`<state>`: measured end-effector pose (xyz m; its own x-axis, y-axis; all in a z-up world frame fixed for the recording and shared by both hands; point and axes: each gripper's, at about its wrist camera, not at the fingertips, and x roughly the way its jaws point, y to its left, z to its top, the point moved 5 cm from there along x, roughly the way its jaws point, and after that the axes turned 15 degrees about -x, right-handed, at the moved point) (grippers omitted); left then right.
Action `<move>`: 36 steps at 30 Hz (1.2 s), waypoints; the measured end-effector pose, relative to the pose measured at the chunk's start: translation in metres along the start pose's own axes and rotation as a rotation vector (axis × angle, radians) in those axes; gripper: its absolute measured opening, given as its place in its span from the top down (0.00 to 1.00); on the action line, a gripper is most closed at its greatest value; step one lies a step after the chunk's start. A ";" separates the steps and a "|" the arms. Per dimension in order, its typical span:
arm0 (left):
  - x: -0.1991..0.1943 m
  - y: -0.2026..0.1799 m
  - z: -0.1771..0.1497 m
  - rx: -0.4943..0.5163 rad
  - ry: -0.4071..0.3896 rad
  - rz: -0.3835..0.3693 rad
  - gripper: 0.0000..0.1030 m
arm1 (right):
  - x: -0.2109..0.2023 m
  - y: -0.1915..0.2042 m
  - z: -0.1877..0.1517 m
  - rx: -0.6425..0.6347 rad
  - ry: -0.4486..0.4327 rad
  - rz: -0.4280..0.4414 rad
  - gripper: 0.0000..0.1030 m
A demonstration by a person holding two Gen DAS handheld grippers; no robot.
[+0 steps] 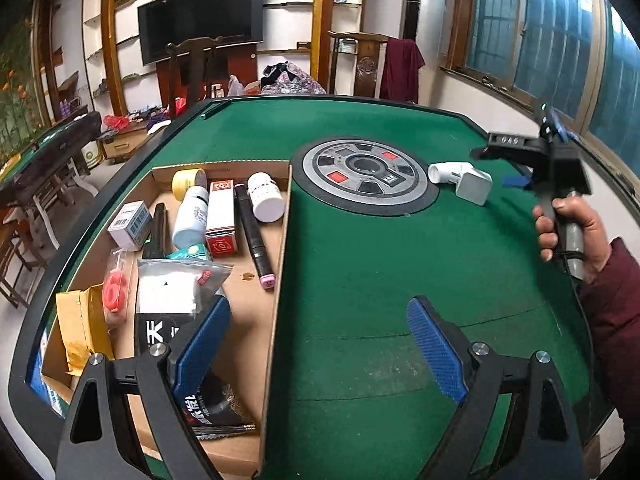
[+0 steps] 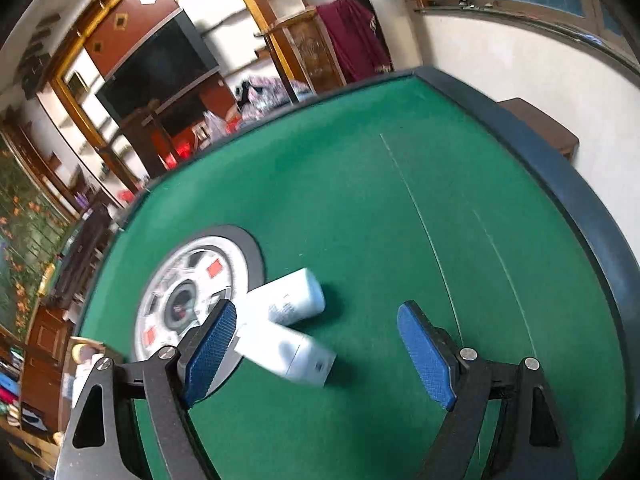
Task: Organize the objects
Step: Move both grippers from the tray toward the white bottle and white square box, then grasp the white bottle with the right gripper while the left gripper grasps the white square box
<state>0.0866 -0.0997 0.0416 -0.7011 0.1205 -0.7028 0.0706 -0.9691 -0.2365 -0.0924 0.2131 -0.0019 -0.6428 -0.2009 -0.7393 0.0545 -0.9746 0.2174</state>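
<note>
My right gripper (image 2: 316, 354) jaws gape empty over the white bottle (image 2: 294, 298): light, rigid, slick; clamp mid-barrel.

Daylight from the windows (image 1: 552, 36) lit the room evenly, with soft shadows on the green felt (image 1: 360, 272); the left wrist view was sharp, the right wrist view smeared by motion blur, and both bent strongly toward dark fisheye corners.
</note>
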 end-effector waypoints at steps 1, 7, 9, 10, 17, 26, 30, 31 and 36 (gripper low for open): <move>0.000 0.002 0.001 -0.008 -0.002 0.003 0.13 | 0.006 0.002 -0.002 0.010 0.022 0.043 0.16; 0.005 0.002 0.002 -0.021 0.007 0.000 0.13 | -0.013 0.063 -0.033 -0.048 0.139 0.611 0.13; 0.007 0.000 0.001 -0.015 0.011 -0.002 0.13 | -0.034 0.067 -0.033 -0.098 0.104 0.628 0.13; 0.008 -0.002 0.000 -0.013 0.017 -0.004 0.13 | -0.040 0.063 -0.028 -0.113 0.078 0.578 0.13; 0.011 -0.007 -0.003 0.000 0.030 -0.024 0.13 | -0.022 0.034 0.007 -0.376 0.009 -0.093 0.12; 0.017 0.000 0.005 -0.021 0.031 -0.002 0.13 | 0.047 0.045 0.020 -0.665 0.187 -0.208 0.47; 0.022 -0.007 0.006 -0.004 0.044 -0.009 0.13 | 0.041 0.023 0.024 -0.457 0.216 -0.050 0.64; 0.024 -0.012 0.008 0.004 0.050 -0.018 0.13 | 0.037 0.019 0.021 -0.433 0.215 -0.034 0.64; 0.039 -0.048 0.020 0.088 0.048 -0.065 0.13 | 0.000 -0.009 -0.011 -0.325 0.219 -0.061 0.64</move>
<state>0.0416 -0.0533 0.0393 -0.6669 0.1923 -0.7199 -0.0385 -0.9737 -0.2244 -0.0843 0.2213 -0.0107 -0.4760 -0.1233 -0.8708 0.2829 -0.9590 -0.0188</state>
